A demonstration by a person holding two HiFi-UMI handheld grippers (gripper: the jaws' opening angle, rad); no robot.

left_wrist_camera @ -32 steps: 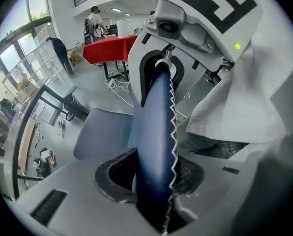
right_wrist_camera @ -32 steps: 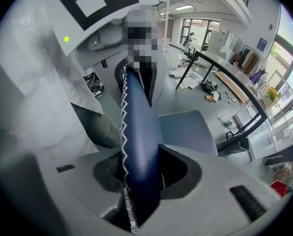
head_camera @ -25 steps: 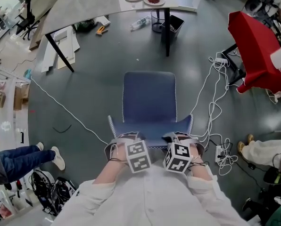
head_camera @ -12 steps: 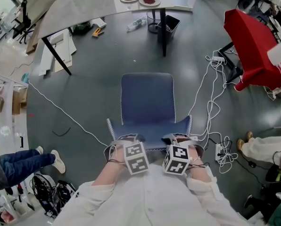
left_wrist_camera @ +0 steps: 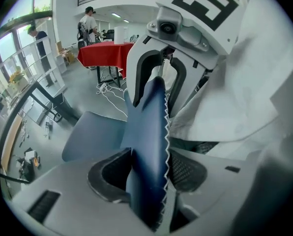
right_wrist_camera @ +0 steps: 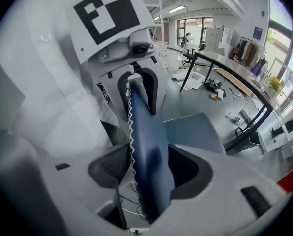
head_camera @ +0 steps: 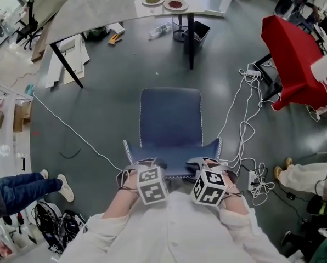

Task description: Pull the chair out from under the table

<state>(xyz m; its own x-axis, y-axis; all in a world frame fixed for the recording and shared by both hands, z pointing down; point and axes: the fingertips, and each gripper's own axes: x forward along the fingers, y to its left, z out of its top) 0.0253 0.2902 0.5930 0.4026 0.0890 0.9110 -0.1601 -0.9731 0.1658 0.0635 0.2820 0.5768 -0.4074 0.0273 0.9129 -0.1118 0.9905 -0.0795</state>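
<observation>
The blue chair [head_camera: 170, 116] stands on the grey floor, out from under the grey table [head_camera: 97, 7], its backrest [head_camera: 172, 156] toward me. My left gripper [head_camera: 145, 164] straddles the backrest's top edge on the left and my right gripper [head_camera: 205, 164] straddles it on the right. In the left gripper view the stitched backrest [left_wrist_camera: 145, 127] runs between the left gripper [left_wrist_camera: 147, 173] jaws. In the right gripper view the backrest [right_wrist_camera: 146, 132] lies between the right gripper [right_wrist_camera: 147, 173] jaws. Both pairs of jaws have just been opening, and a dark gap shows beside the fabric.
A red-draped table [head_camera: 295, 59] stands at the right, with white cables [head_camera: 246, 125] trailing toward the chair. A black bin [head_camera: 199, 32] sits under the grey table, and boards [head_camera: 70, 53] lie at its left. A person's legs [head_camera: 26, 182] are at the left and a foot [head_camera: 287, 171] at the right.
The left marker cube has slipped slightly toward me. The chair keeps its place relative to the table, and the whole view has tipped a little.
</observation>
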